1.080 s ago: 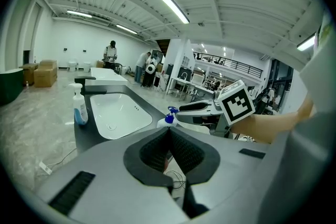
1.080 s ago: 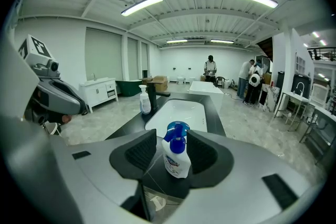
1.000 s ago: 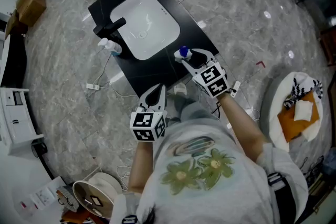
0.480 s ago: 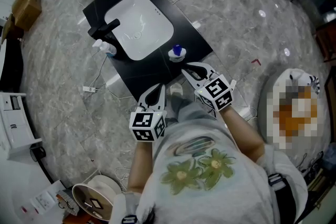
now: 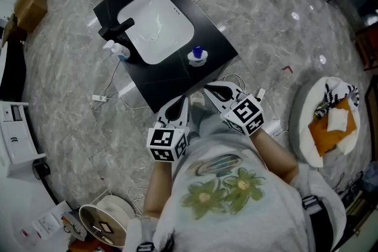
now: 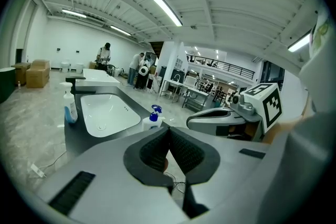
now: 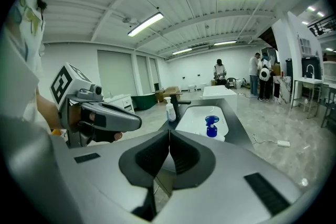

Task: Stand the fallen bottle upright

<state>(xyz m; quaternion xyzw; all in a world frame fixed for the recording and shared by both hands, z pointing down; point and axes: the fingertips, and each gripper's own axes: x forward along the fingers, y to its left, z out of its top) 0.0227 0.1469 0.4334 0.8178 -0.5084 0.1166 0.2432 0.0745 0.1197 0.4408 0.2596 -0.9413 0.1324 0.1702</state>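
Observation:
The bottle with the blue pump top (image 5: 197, 55) stands upright on the black counter (image 5: 171, 82), at the sink's near right corner. It also shows in the left gripper view (image 6: 152, 118) and the right gripper view (image 7: 211, 127). My right gripper (image 5: 208, 90) is off the counter's near edge, apart from the bottle, shut with nothing between its jaws (image 7: 169, 136). Beside it, my left gripper (image 5: 176, 108) hovers at the counter's near corner, also shut and empty (image 6: 168, 131).
A white sink (image 5: 155, 25) is set in the counter, with a black faucet (image 5: 116, 29) and a second pump bottle (image 5: 116, 49) at its left. Cables (image 5: 115, 97) lie on the marble floor. A round basket of cloths (image 5: 328, 121) sits at right.
The right gripper has drawn back from the blue-topped bottle toward the person and its jaws have closed. The bottle stays upright on the counter. The left gripper barely shifted.

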